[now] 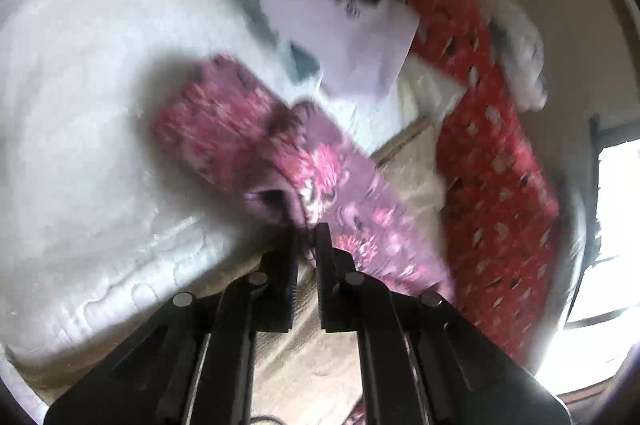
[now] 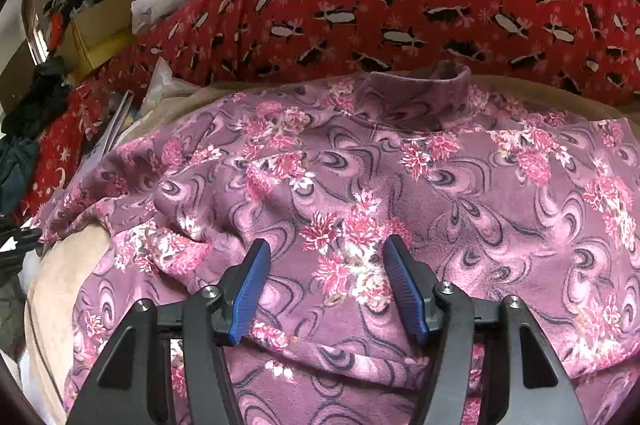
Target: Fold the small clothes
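Beige bedding [image 2: 60, 265] borders floral top [image 2: 360, 161], sleeve pinched by left gripper [image 1: 307, 231].

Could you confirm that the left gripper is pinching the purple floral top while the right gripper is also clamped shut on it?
Not quite: the right gripper is open, its blue pads apart over the purple floral top, as the right wrist view shows. The left gripper is indeed pinching it.
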Motion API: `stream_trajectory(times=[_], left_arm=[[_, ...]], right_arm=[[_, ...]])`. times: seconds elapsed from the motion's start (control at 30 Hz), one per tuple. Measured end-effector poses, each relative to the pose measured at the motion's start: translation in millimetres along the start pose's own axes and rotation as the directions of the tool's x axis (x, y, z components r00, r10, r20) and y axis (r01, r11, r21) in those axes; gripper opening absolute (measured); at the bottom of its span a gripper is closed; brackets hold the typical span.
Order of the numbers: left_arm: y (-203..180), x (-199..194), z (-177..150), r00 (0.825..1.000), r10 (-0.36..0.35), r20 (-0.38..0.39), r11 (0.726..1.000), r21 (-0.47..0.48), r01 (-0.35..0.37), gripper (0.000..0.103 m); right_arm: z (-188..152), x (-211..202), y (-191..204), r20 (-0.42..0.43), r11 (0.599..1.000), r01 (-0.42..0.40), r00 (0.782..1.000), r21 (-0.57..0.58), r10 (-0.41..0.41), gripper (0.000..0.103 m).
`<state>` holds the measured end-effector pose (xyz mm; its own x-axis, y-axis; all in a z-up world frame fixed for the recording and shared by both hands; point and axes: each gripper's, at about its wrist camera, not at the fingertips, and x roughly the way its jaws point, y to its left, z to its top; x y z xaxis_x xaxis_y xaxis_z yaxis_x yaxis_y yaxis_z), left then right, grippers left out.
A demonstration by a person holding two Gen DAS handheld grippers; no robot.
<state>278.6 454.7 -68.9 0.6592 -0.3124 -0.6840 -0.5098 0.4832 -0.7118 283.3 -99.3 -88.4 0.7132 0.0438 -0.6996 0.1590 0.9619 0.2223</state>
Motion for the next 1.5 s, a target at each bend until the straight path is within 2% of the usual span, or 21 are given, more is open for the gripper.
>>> stream_trajectory(times=[0.03, 0.07, 0.1, 0.17, 0.27, 0.37, 0.47, 0.5, 0.53, 0.57, 0.6, 0.73, 0.87, 0.93, 1.03, 1.13, 1.27, 1.33, 1.43, 1.5], left_arm=[[2.8, -7.1, 3.1, 0.999, -0.025, 0.023, 0.999, -0.019, 0.025, 0.007], [5.9, -12.5, 5.9, 0.998, -0.04, 0.046, 0.998, -0.04, 0.042, 0.018], [8.7, -16.4, 9.2, 0.997, -0.046, 0.067, 0.997, -0.062, 0.05, 0.036], [15.4, -17.3, 14.6, 0.995, -0.025, 0.095, 0.993, -0.11, 0.035, 0.056], [21.8, -0.1, 19.5, 0.998, -0.031, 0.059, 0.986, -0.159, 0.04, 0.057], [23.5, 20.4, 22.1, 1.0, -0.004, 0.02, 0.98, -0.199, 0.008, 0.06], [20.2, 28.4, 25.9, 1.0, 0.019, 0.023, 0.976, -0.216, -0.013, 0.059], [18.2, 27.5, 26.7, 0.999, 0.024, 0.033, 0.977, -0.212, -0.017, 0.052], [10.4, 25.4, 28.6, 0.998, 0.032, 0.054, 0.981, -0.194, -0.021, 0.04], [5.9, 22.9, 28.8, 0.998, 0.026, 0.062, 0.985, -0.174, -0.015, 0.008], [-1.7, 20.7, 29.0, 0.998, 0.012, 0.065, 0.989, -0.149, -0.002, 0.006], [-47.7, 2.6, 16.9, 0.989, 0.031, 0.142, 0.999, 0.006, -0.032, 0.006], [-99.1, -5.9, -9.1, 0.986, -0.015, 0.168, 0.986, 0.166, -0.013, 0.006], [-127.9, -6.0, -26.3, 0.986, -0.029, 0.164, 0.969, 0.246, -0.012, 0.006], [-161.8, -7.8, -49.3, 0.985, -0.037, 0.171, 0.94, 0.339, -0.024, 0.006], [-197.0, -3.6, -77.2, 0.987, -0.05, 0.154, 0.904, 0.428, -0.022, 0.006], [-234.2, 15.2, -119.9, 0.995, -0.047, 0.093, 0.852, 0.524, -0.008, 0.006], [-246.9, 30.8, -145.8, 0.998, -0.034, 0.055, 0.828, 0.561, -0.002, 0.006], [-256.9, 55.9, -183.1, 1.0, 0.001, 0.003, 0.8, 0.601, -0.003, 0.006], [-260.0, 75.9, -213.4, 0.999, 0.039, -0.039, 0.778, 0.628, -0.006, 0.006]], right_arm=[[0.0, -0.2, 0.3, 0.0, 1.0, 0.001, 1.0, -0.001, -0.001, 0.061], [0.0, -0.1, -0.3, 0.0, 1.0, 0.0, 1.0, 0.0, 0.0, 0.062], [0.0, -0.1, -0.3, 0.0, 1.0, -0.001, 1.0, 0.001, 0.001, 0.062], [-0.2, 0.1, -0.2, 0.0, 1.0, -0.001, 1.0, 0.001, 0.001, 0.062], [-0.3, -0.1, -0.6, 0.0, 1.0, -0.006, 1.0, 0.004, 0.006, 0.062], [-0.3, -0.4, -1.0, 0.001, 1.0, -0.01, 1.0, 0.006, 0.01, 0.062], [-0.1, -0.3, -2.7, 0.001, 1.0, -0.019, 1.0, 0.012, 0.019, 0.062], [-0.1, -0.2, -2.9, 0.001, 1.0, -0.02, 1.0, 0.012, 0.02, 0.062], [0.0, -0.3, -3.1, 0.001, 1.0, -0.02, 1.0, 0.011, 0.02, 0.062], [0.2, -0.2, -3.6, 0.0, 1.0, -0.022, 1.0, 0.013, 0.022, 0.062], [0.0, -0.3, -3.1, 0.0, 1.0, -0.022, 1.0, 0.012, 0.022, 0.063], [1.6, -0.7, -1.9, -0.008, 1.0, -0.022, 1.0, 0.007, 0.022, 0.064], [8.9, -4.5, -1.5, -0.039, 1.0, -0.023, 0.999, 0.007, 0.024, 0.064], [14.0, -10.6, -2.9, -0.05, 1.0, -0.023, 0.998, 0.008, 0.024, 0.063], [18.3, -27.7, -13.2, -0.011, 1.0, -0.006, 1.0, 0.013, 0.007, 0.063], [20.7, -41.2, -29.6, 0.005, 0.999, 0.052, 0.999, -0.009, -0.052, 0.063], [19.3, -53.2, -60.1, 0.014, 0.989, 0.145, 0.989, -0.04, -0.145, 0.063], [15.3, -56.0, -79.9, 0.002, 0.985, 0.173, 0.985, -0.015, -0.173, 0.063], [6.3, -47.9, -106.7, -0.062, 0.982, 0.182, 0.982, 0.049, -0.179, 0.064], [-0.6, -49.0, -117.7, -0.036, 0.987, 0.141, 0.99, 0.084, -0.138, 0.066]])
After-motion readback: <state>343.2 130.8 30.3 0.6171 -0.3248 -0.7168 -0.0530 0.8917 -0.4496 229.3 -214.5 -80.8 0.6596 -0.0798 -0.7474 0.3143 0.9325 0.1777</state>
